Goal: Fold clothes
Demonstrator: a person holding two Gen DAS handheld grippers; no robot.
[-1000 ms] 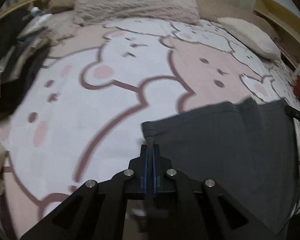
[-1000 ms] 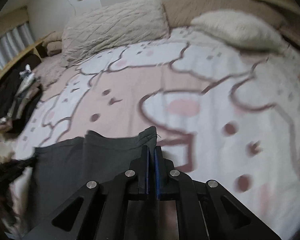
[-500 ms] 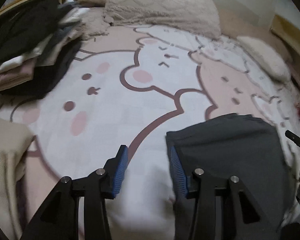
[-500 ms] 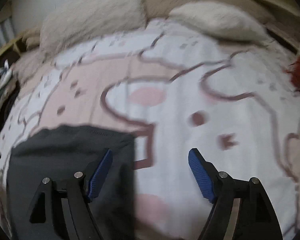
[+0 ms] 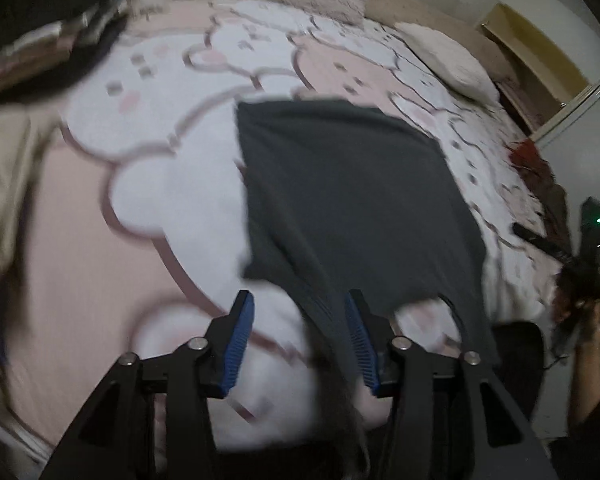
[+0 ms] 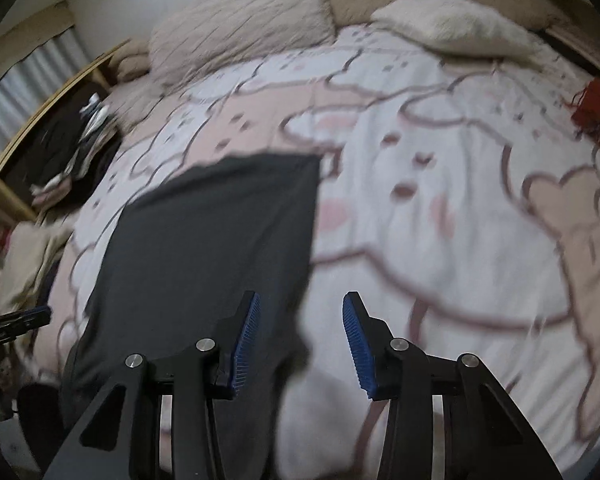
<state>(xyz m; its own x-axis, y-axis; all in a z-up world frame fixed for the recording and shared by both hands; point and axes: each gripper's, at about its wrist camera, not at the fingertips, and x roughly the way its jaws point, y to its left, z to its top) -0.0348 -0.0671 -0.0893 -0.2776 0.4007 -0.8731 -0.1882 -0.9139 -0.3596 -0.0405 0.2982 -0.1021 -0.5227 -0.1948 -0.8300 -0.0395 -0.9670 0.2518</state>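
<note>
We see the dark grey cotton garment (image 5: 348,184) lying folded flat on the bed's pink-and-white bear-print cover (image 6: 440,208). Our left gripper (image 5: 298,338) is opening, its fingers released (a strap between them), while our right gripper (image 6: 300,340) is closing on nothing.

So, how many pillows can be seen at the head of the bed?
2. A big quilted beige pillow lies at the head on the left side of the picture, and a smaller white fluffy pillow lies to its right. Others may be hidden beyond the frame.
</note>
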